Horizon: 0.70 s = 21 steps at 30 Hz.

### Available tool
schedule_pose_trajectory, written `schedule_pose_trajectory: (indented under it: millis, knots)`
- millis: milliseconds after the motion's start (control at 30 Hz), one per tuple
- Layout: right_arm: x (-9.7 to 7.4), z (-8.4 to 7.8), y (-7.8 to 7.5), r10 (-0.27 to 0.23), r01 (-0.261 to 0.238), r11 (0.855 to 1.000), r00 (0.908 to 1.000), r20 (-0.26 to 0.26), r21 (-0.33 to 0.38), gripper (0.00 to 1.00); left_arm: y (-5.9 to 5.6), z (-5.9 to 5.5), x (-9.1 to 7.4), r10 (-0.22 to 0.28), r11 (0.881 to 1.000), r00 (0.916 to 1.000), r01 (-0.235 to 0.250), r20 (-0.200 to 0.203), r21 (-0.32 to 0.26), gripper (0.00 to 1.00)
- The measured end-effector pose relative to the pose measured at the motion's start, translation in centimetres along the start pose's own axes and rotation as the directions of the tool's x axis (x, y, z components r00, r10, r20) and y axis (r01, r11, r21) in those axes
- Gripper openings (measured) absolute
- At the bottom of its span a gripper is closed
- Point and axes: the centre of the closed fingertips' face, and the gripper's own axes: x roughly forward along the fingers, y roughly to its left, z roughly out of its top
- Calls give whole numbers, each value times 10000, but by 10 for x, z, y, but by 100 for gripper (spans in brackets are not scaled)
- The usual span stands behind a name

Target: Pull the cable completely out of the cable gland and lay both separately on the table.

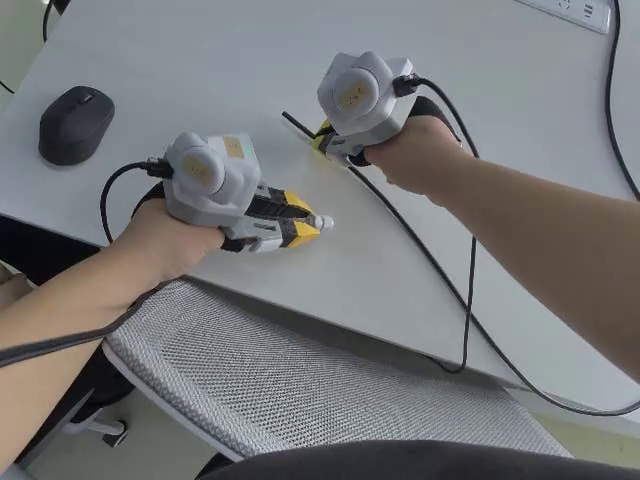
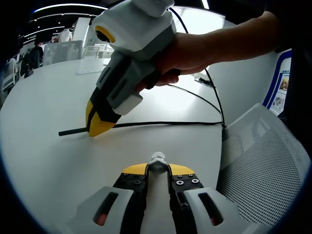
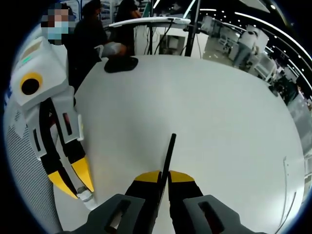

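Cable clamped in R hand-held gripper, gland in L hand-held gripper, apart.

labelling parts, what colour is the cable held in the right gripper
Black cable, clearest in the left gripper view.

Bright, even overhead light; soft shadows on counter. Strong fisheye bending at edges; glare from ceiling strips; background possibly slightly blurred.
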Motion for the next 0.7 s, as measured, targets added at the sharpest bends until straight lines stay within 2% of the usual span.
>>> schedule_pose_trajectory:
  millis: [33,133,200,267,367,700]
  knots:
    - [1,0,0,-14,14,10000,10000,-28,-11,1,0,-3,0,17,9999,9999,-15,-170,125,16]
    - [1,1,0,23,-24,9998,10000,21,173,1,1,-2,0,8,10000,10000,-7,-74,28,16]
    - [1,1,-1,39,-40,9998,10000,43,202,1,3,-4,0,45,9998,9998,-40,-217,219,16]
    - [1,1,-1,60,-62,9998,10000,58,199,2,3,-4,0,-15,10000,9999,17,-165,83,16]
    - [1,1,-3,46,-48,9997,10000,86,232,2,4,-4,-1,32,9997,9998,-27,-214,232,16]
    - [3,2,-3,-27,27,9998,10000,-23,-187,3,7,-6,-2,98,9999,9997,-96,-210,111,18]
